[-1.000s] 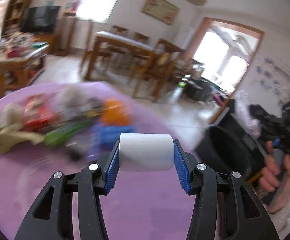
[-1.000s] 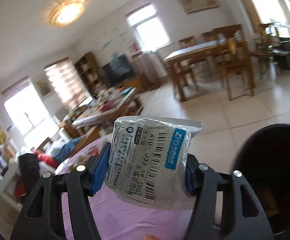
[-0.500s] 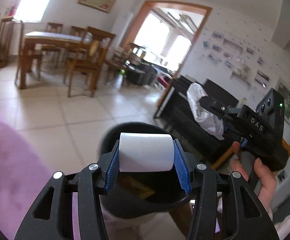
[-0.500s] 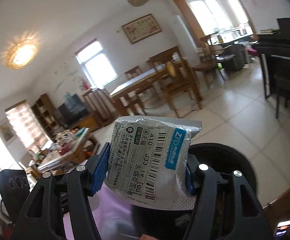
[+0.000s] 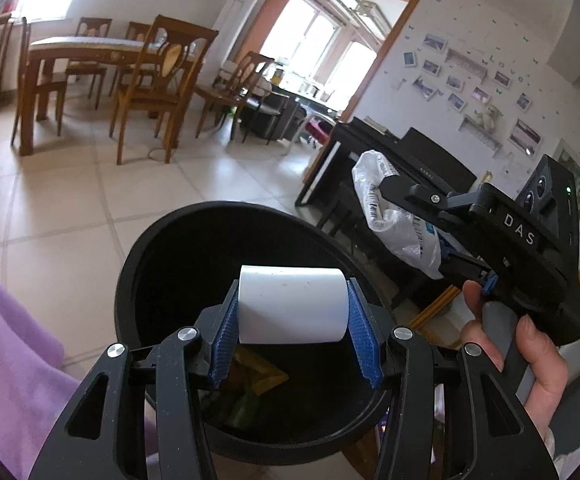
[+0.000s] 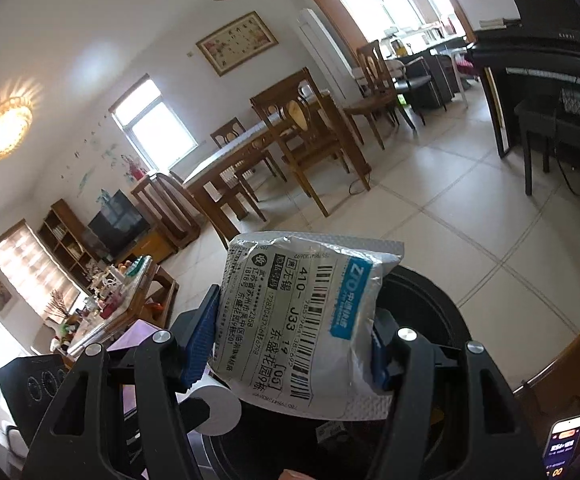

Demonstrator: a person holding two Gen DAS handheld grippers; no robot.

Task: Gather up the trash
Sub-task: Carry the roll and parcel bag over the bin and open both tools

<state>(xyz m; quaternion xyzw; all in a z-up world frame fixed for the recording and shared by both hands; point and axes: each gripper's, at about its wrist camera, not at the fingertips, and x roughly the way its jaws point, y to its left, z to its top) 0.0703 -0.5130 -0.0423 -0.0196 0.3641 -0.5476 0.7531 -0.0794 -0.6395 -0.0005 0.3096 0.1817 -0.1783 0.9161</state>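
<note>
My left gripper (image 5: pixel 294 340) is shut on a white paper cup (image 5: pixel 292 306) and holds it over the open black trash bin (image 5: pixel 162 248), which has some trash at its bottom. My right gripper (image 6: pixel 294 344) is shut on a silver courier bag with a barcode label (image 6: pixel 302 320), held above the same bin (image 6: pixel 434 300). In the left wrist view the right gripper (image 5: pixel 394 200) with the bag (image 5: pixel 394 220) shows at the right, beside the bin. The cup (image 6: pixel 216 408) in the left gripper shows low in the right wrist view.
A purple tablecloth edge (image 5: pixel 6 340) lies at the left of the bin. A black piano (image 5: pixel 410 160) stands behind the bin. A wooden dining table with chairs (image 5: pixel 90 60) stands across the tiled floor. A phone (image 6: pixel 564 440) lies at lower right.
Both grippers have swung away from the purple table with its trash pile to over the black bin. The bin now fills more of both views. Both still hold their items.
</note>
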